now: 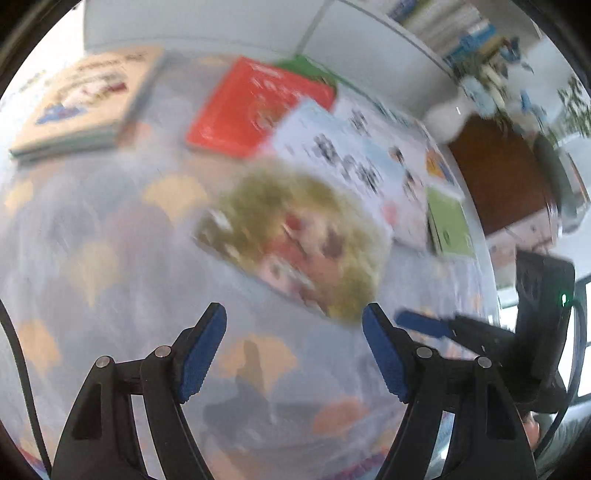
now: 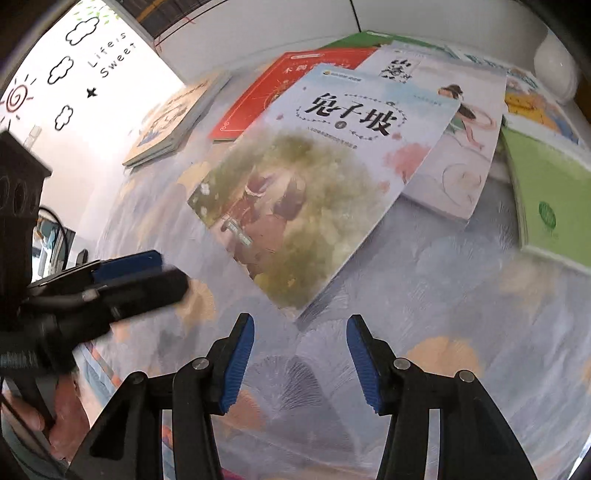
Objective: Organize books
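Note:
Several books lie scattered on a table with a patterned cloth [image 2: 424,295]. A pale blue book with a green painted cover [image 2: 314,177] lies on top, just beyond my open, empty right gripper [image 2: 300,332]. Under and around it lie a red book [image 2: 280,85], a pink-white book [image 2: 458,155], a green book [image 2: 554,199] and a beige stack [image 2: 173,118]. The left wrist view is blurred: my left gripper [image 1: 294,325] is open and empty, just short of the same book [image 1: 295,236]. The red book [image 1: 255,107] and beige stack [image 1: 85,103] lie farther back.
The left gripper's body [image 2: 110,284] reaches in at the right wrist view's left; the right gripper [image 1: 480,332] shows at the left view's right. A white vase [image 2: 557,66] stands at the far right corner. A white wall [image 2: 258,33] runs behind the table.

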The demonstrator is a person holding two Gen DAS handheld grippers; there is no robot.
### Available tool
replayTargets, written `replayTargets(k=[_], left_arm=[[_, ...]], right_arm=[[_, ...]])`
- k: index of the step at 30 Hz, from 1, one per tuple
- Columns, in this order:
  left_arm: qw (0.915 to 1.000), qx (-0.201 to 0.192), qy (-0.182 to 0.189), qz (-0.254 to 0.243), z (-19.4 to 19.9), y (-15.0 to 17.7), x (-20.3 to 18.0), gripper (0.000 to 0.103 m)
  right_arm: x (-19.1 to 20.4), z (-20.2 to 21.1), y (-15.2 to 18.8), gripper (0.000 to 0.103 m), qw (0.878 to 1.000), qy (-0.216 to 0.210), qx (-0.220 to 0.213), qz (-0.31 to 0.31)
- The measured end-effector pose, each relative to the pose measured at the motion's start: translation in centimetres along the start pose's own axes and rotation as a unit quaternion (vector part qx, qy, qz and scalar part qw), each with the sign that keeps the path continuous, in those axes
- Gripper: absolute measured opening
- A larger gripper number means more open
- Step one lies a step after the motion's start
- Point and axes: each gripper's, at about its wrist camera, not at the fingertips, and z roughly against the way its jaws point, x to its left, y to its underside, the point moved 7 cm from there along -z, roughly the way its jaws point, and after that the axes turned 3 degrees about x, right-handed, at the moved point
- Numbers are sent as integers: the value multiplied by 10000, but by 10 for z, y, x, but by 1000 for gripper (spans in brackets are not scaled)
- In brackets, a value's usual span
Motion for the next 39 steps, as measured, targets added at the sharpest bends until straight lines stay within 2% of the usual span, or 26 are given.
replayTargets(k=[2, 5, 8, 10, 12, 15, 20, 21, 22, 23, 25, 28, 32, 34, 36, 37, 39], left_arm=[[10000, -70, 12, -39, -6, -23, 8, 74], [9997, -83, -168, -139, -26, -56, 21, 74], [9994, 327, 63, -118, -60, -68, 28, 74], [9993, 147, 87, -336, -58, -66, 23, 75], [9976, 356, 295, -519, -60, -58, 11, 80], [9956, 362, 214, -840, -57, -41, 1, 81], [9893, 624, 1011, -851, -41, 8, -17, 81], [9899, 643, 1006, -769, -42, 20, -17, 81], [9918, 605, 886, -692, -44, 27, -14, 74], [9941, 410, 756, -657, -42, 30, -12, 71], [9963, 306, 643, -476, -39, 32, -9, 62], [9962, 296, 771, -261, -41, 29, -6, 51], [9945, 301, 996, -132, -42, 21, -3, 50], [9888, 286, 1465, 88, -31, 21, -2, 50], [9766, 232, 2121, 265, -16, 19, -13, 50], [9744, 168, 2232, 188, -9, 18, -22, 50], [9784, 60, 2063, -144, -3, 17, -37, 50]], right_arm=[[-6, 2, -7, 51, 9995, -77, -79, -287], [-19, 4, -17, 51, 9981, -34, -144, -594], [-24, -4, -23, 51, 9963, 148, -212, -815], [-24, -13, -30, 51, 9954, 207, -189, -912], [-21, -16, -34, 53, 9941, 257, -365, -992], [-16, -20, -40, 55, 9935, 269, -412, -1025], [-30, -10, -27, 55, 9916, 301, -439, -1177], [-35, -7, -20, 55, 9915, 238, -430, -1209], [-37, -7, -17, 55, 9912, 190, -422, -1242], [-40, -5, -8, 55, 9904, 70, -406, -1322], [-42, -2, -1, 55, 9895, 54, -402, -1389], [-45, 5, 7, 55, 9882, 425, -466, -1398], [-33, 4, 15, 50, 9894, 420, -564, -1273], [-29, 2, 16, 50, 9890, 471, -653, -1243], [-30, 2, 18, 50, 9884, 408, -732, -1268], [-34, 5, 19, 50, 9878, 309, -754, -1330], [-37, 7, 21, 50, 9866, 118, -766, -1436]])
